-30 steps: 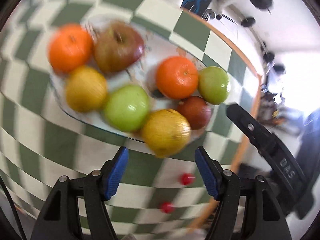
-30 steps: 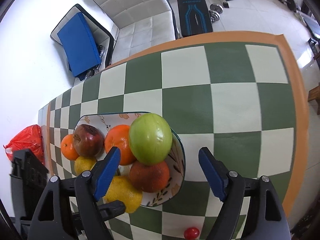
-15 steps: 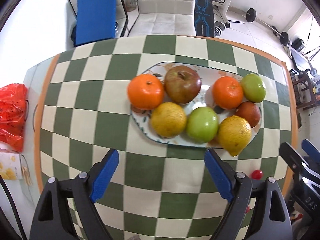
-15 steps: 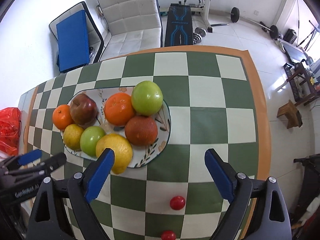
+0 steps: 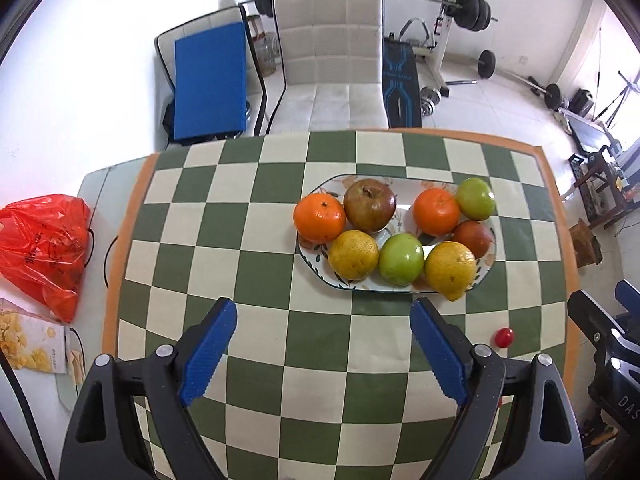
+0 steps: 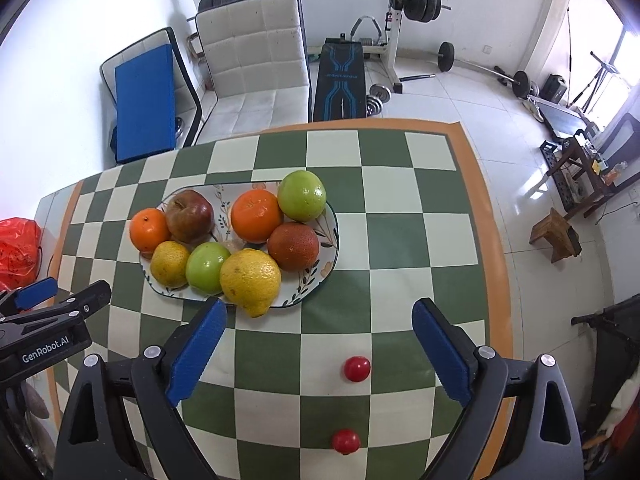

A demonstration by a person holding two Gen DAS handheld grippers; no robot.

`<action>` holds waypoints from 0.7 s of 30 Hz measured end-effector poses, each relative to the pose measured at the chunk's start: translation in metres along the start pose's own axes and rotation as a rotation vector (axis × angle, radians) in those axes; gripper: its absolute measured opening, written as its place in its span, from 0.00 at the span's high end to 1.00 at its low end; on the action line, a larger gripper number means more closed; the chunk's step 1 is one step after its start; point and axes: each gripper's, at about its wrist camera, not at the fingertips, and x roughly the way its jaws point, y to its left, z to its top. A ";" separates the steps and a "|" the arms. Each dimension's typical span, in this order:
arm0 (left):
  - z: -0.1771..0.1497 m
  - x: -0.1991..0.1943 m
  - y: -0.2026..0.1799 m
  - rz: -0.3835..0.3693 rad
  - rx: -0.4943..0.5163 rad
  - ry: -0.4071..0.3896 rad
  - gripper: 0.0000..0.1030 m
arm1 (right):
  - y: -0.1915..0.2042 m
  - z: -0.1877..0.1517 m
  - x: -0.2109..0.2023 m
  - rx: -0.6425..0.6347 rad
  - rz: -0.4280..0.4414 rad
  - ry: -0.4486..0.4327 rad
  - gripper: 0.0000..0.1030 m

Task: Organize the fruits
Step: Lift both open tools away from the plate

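Note:
An oval patterned plate on the checkered table holds several fruits: two oranges, two green apples, a red-brown apple, a dark red fruit, a yellow citrus and a large lemon at its near edge. Two small red tomatoes lie on the cloth nearer me; one shows in the left wrist view. My left gripper is open and empty, held above the table short of the plate. My right gripper is open and empty, near the lemon and tomatoes.
A red plastic bag and a snack packet lie off the table's left side. A white chair, blue pad and gym equipment stand beyond the far edge. A small wooden stool stands on the floor right.
Both grippers have pulled back and risen from the plate, so the whole table now shows. Both stayed open and empty. The fruit has not moved.

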 end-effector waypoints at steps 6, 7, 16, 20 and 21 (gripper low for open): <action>-0.018 -0.049 0.003 -0.017 0.026 -0.078 0.14 | 0.007 -0.015 -0.054 -0.019 -0.005 -0.075 0.07; -0.020 -0.058 0.004 -0.015 0.027 -0.095 0.14 | 0.008 -0.019 -0.066 -0.023 -0.003 -0.088 0.07; -0.040 -0.124 0.007 -0.059 0.035 -0.181 0.14 | 0.011 -0.048 -0.147 -0.029 0.030 -0.176 0.07; -0.049 -0.144 0.005 -0.066 0.043 -0.214 0.14 | 0.012 -0.060 -0.179 -0.028 0.045 -0.211 0.07; -0.051 -0.147 0.005 -0.069 0.042 -0.219 0.14 | 0.012 -0.062 -0.185 -0.027 0.048 -0.217 0.07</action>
